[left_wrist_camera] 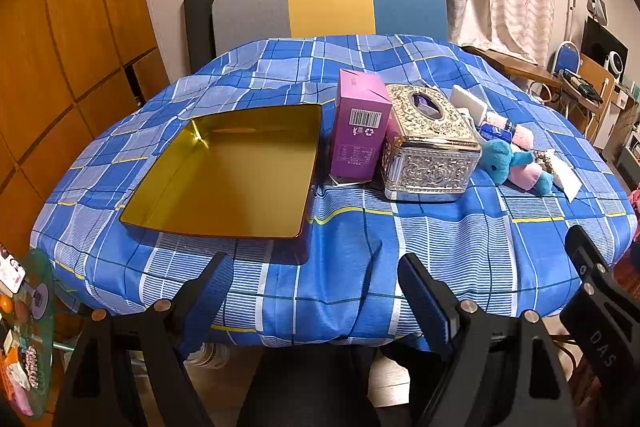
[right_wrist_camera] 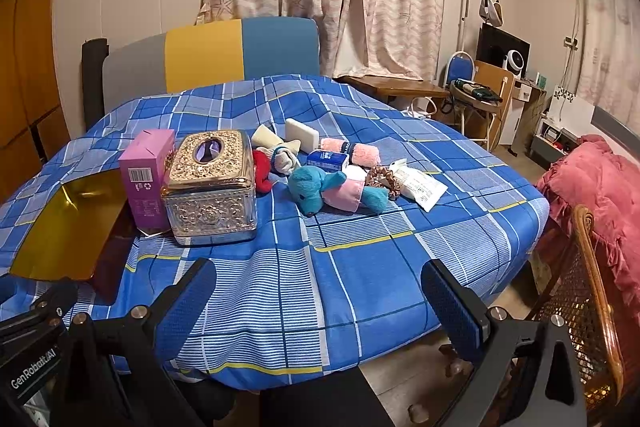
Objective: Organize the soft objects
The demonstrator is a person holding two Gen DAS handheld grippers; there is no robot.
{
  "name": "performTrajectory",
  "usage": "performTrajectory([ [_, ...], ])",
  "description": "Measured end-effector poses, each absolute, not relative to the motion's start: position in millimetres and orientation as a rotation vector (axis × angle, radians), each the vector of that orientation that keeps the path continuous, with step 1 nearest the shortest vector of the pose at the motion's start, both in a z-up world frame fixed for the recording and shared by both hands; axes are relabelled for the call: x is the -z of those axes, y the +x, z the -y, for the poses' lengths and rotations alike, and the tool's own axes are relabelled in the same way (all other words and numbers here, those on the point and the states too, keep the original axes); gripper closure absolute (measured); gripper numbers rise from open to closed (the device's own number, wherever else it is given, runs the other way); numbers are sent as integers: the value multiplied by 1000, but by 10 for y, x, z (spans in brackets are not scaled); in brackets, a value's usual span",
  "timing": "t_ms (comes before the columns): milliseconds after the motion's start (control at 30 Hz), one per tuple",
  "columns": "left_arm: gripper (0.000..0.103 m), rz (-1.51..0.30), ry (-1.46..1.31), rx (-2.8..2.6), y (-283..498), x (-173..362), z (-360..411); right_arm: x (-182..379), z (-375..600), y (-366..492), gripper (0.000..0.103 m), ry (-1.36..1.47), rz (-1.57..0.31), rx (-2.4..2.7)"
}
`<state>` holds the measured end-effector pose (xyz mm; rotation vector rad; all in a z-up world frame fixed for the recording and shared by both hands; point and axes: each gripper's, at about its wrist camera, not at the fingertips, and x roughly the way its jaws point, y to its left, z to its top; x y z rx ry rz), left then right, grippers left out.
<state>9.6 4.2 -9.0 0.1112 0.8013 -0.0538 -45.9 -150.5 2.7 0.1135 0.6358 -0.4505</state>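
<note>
A teal and pink plush toy (right_wrist_camera: 332,191) lies on the blue checked tablecloth (right_wrist_camera: 360,267), also seen in the left wrist view (left_wrist_camera: 516,165). Around it lie a red plush (right_wrist_camera: 262,169), a grey-white plush (right_wrist_camera: 282,155), a rolled pink towel (right_wrist_camera: 352,151), a brown scrunchie (right_wrist_camera: 386,179) and a white sponge (right_wrist_camera: 302,135). An empty gold tin tray (left_wrist_camera: 224,175) sits at the table's left. My left gripper (left_wrist_camera: 316,291) is open and empty above the front edge. My right gripper (right_wrist_camera: 320,299) is open and empty, near the front edge.
A purple carton (left_wrist_camera: 360,127) and an ornate silver tissue box (left_wrist_camera: 430,147) stand between the tray and the soft things. A white packet (right_wrist_camera: 422,189) and a blue pack (right_wrist_camera: 326,159) lie by the toys. A chair (left_wrist_camera: 328,7) stands behind the table; a wicker chair (right_wrist_camera: 588,299) is at right.
</note>
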Motion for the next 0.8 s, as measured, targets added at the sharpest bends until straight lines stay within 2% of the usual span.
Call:
performTrajectory([
  [800,17,-840,117,51,144,163,-55,26,1500,-439,0,115,-658,444],
])
